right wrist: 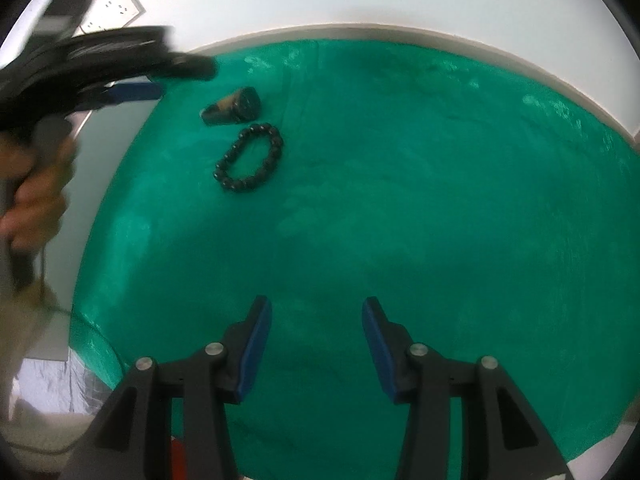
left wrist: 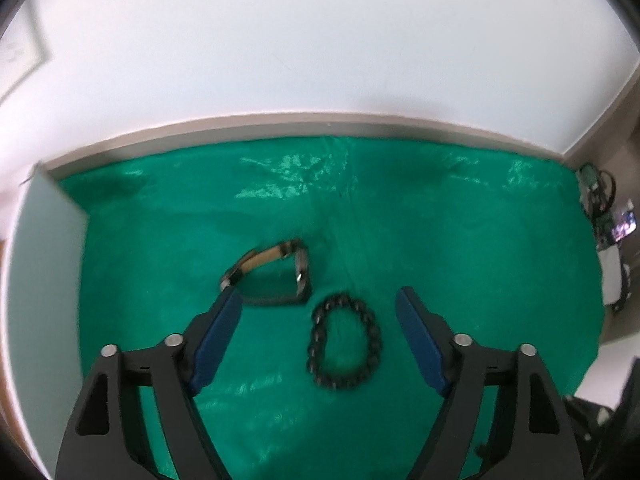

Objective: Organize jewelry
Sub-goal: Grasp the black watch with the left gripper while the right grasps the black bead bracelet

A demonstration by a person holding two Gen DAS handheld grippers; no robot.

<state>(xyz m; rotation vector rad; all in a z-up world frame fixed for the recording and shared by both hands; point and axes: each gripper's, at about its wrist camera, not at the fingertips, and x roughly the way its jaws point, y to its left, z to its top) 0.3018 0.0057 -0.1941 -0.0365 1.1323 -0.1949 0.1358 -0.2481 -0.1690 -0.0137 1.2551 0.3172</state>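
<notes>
two pieces: a beaded bracelet point(left wrist: 345, 347) and a watch point(left wrist: 272, 274), lying close together on the green cloth point(left wrist: 460, 240)
bracelet: dark round beads in a closed loop, flat on the cloth, nearer the camera than the watch in the left wrist view
watch: tan strap, dark case, tipped on its side
left gripper point(left wrist: 320, 300): fingers spread wide, nothing between them; its left fingertip overlaps the watch strap in view, contact unclear
right gripper point(right wrist: 317, 308): fingers apart, holding nothing, over bare cloth, well apart from both pieces
wall point(left wrist: 320, 40): white, behind the table
</notes>
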